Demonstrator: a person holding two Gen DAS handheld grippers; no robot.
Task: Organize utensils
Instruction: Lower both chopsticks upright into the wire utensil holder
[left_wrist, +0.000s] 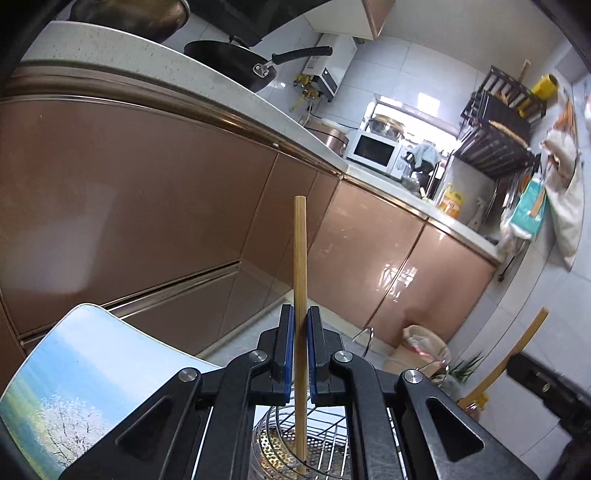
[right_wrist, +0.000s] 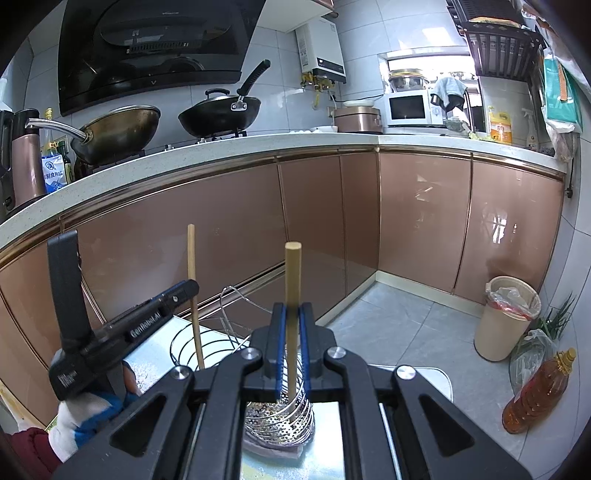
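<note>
Firstly, left wrist view: left gripper (left_wrist: 300, 354), blue-padded jaws clamped on a bamboo chopstick (left_wrist: 300, 266). Chopstick stands near upright, its lower end down inside a perforated steel utensil holder (left_wrist: 275, 443) just beneath the jaws. Holder rests on a tabletop with a printed landscape surface (left_wrist: 74, 376). Far right of the view: a second chopstick (left_wrist: 517, 350), tilted, above a dark gripper body. Background: rose-coloured cabinet fronts (left_wrist: 147, 192), black wok (left_wrist: 229, 62) on the counter, white microwave (left_wrist: 375, 151).

Next, right wrist view: right gripper (right_wrist: 292, 350), blue pads closed on its own bamboo chopstick (right_wrist: 292, 295), upright, lower end entering the perforated steel utensil holder (right_wrist: 280, 424) below. To the left, the left gripper (right_wrist: 184, 291) grips the other chopstick (right_wrist: 194, 295) over a wire rack (right_wrist: 207, 339). Beyond: beige waste bin (right_wrist: 506, 317), bottle of amber oil (right_wrist: 535, 395) on the tiled floor.
</note>
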